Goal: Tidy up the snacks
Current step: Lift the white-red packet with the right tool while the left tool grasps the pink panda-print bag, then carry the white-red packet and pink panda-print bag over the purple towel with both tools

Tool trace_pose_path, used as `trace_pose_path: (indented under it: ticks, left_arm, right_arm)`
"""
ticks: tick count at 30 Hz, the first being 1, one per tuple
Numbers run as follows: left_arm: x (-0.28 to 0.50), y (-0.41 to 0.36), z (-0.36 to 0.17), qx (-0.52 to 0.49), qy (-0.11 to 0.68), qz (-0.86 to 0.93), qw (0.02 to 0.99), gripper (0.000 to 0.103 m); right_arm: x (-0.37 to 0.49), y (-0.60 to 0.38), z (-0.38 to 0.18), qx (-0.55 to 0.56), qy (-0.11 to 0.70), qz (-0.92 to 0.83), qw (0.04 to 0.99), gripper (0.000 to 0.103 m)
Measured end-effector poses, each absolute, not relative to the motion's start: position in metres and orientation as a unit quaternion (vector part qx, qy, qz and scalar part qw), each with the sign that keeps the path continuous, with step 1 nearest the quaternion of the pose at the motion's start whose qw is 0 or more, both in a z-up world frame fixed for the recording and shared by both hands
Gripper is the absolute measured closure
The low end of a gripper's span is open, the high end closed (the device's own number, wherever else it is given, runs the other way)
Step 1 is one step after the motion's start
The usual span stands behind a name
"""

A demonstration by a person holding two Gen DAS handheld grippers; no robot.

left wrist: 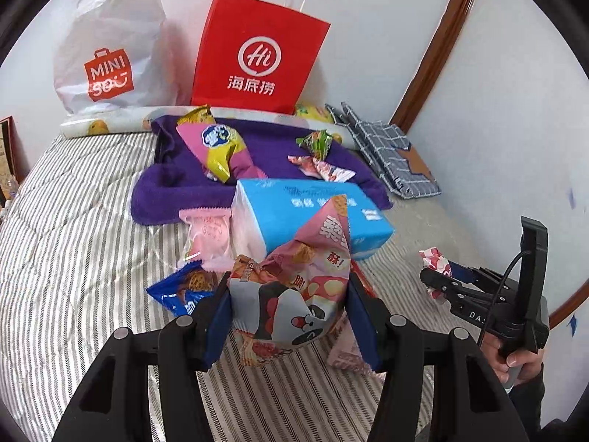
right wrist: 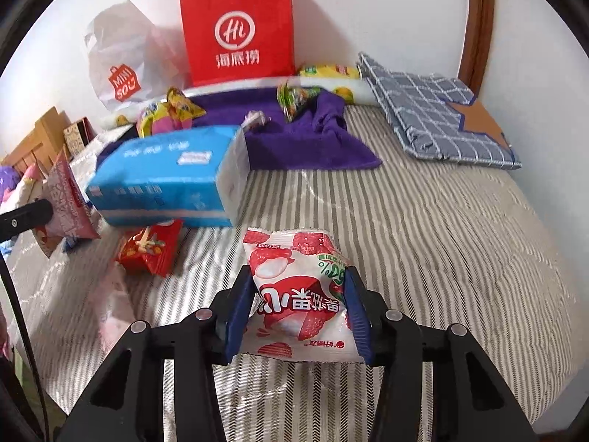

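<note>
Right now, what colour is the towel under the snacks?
Purple towel, clearest in the left wrist view.

Both wrist cameras looked steeply down along their fingers, close over the striped bed (left wrist: 73, 258), sharing the red paper bag (right wrist: 239, 25) at upper centre.

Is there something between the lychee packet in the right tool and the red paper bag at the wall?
Yes. The purple towel, with a green packet on it, lies between the lychee packet and the red bag.

Probably bedroom: striped quilt (right wrist: 423, 221), wooden headboard (right wrist: 35, 143).
</note>
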State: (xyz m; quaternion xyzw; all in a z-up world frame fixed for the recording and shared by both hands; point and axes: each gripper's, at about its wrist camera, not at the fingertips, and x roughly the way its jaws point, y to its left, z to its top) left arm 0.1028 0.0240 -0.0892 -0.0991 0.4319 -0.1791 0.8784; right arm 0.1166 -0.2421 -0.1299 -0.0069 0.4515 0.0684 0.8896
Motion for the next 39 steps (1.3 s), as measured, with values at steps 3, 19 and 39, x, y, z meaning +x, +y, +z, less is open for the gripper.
trace_pose_path:
  ticks: [3, 19, 39]
  left_arm:
    - [0.104, 0.027, -0.083, -0.102, 0.423, -0.178, 0.883, 0.048]
    - [0.153, 0.018, -0.057, -0.084, 0.403, -0.167, 0.896, 0.048]
    - [0.279, 0.01, -0.043, -0.099, 0.375, -0.104, 0.916, 0.047]
  right_arm:
    - [0.12, -0.24, -0.119, 0.0, 0.439, 0.074, 0.895, 0.055]
    - [0.174, -0.217, -0.069, -0.005, 0.376, 0.088, 0.922, 0.055]
    - [0.315, -0.204, -0.056, 0.034, 0.351, 0.097, 0.931, 0.055]
